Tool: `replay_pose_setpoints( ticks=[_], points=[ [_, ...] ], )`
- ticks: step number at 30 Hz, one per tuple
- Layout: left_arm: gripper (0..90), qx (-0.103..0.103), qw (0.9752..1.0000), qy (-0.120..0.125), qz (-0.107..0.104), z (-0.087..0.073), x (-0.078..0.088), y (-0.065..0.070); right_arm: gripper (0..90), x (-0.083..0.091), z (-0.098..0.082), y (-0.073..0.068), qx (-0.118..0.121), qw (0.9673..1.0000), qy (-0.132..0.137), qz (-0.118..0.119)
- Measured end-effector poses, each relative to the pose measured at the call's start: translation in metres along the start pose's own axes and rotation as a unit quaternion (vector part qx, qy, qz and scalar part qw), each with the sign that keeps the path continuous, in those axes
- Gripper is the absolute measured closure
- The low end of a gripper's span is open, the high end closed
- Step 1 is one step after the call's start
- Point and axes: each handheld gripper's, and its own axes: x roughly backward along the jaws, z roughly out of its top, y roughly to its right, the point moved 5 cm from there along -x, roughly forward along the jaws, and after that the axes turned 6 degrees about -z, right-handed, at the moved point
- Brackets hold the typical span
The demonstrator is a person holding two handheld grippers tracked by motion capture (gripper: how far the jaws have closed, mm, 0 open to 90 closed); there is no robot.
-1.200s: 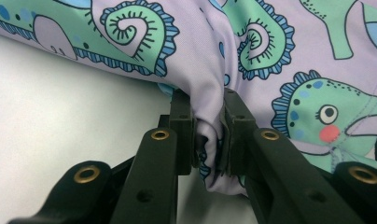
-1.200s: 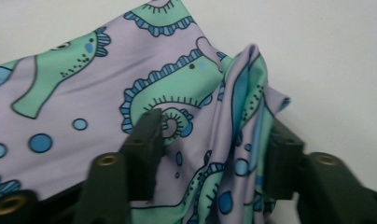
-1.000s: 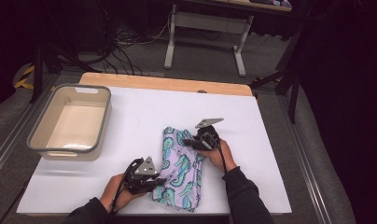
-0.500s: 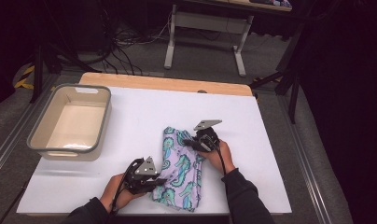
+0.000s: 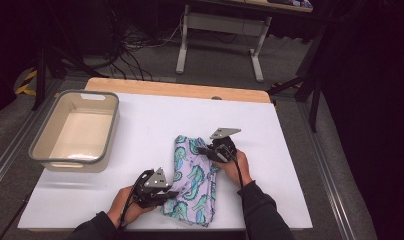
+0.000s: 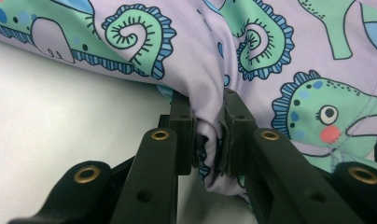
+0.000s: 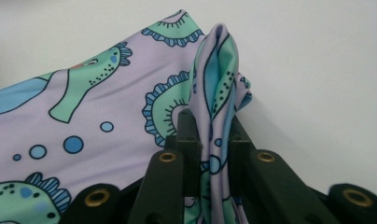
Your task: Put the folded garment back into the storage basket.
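Note:
A lilac cloth (image 5: 192,185) printed with green seahorses lies folded on the white table (image 5: 155,120), near its front edge. My left gripper (image 5: 165,196) is at the cloth's near left edge, shut on a bunched fold of it (image 6: 209,140). My right gripper (image 5: 206,151) is at the cloth's far right corner. Its jaws have just been closing and are now shut on a raised pleat of the cloth (image 7: 210,135). The printed fabric (image 6: 270,56) spreads beyond the left jaws and lies flat to the left of the right jaws (image 7: 107,93).
A grey-rimmed beige bin (image 5: 75,127) stands on the table's left side with nothing in it. Bare white table surface (image 7: 317,70) lies to the right of the cloth. A wooden strip (image 5: 180,90) runs along the table's far edge.

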Motion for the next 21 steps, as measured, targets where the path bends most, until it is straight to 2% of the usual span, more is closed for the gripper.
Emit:
replay_pose_setpoints(
  ticks=[5,10,15,19,21],
  points=[
    [78.4,-0.001,1.0000,0.003,0.003,0.001,0.001,-0.001,81.7,0.005,0.004,-0.002,0.005,0.9997,0.019,-0.011],
    [78.6,-0.012,0.9999,0.011,0.004,0.003,0.004,-0.003,81.8,0.014,0.009,-0.001,0.005,0.9987,0.047,-0.022],
    [78.6,-0.018,0.9996,0.017,0.013,0.006,0.009,-0.008,81.9,0.029,0.015,-0.001,0.000,0.9959,0.084,-0.032],
    [78.6,-0.011,0.9996,0.021,0.016,0.006,0.012,-0.010,81.9,0.035,0.020,-0.003,0.003,0.9938,0.104,-0.040],
    [78.7,-0.014,0.9995,0.021,0.019,0.006,0.014,-0.012,81.9,0.038,0.024,-0.004,0.005,0.9929,0.111,-0.042]
  ],
)
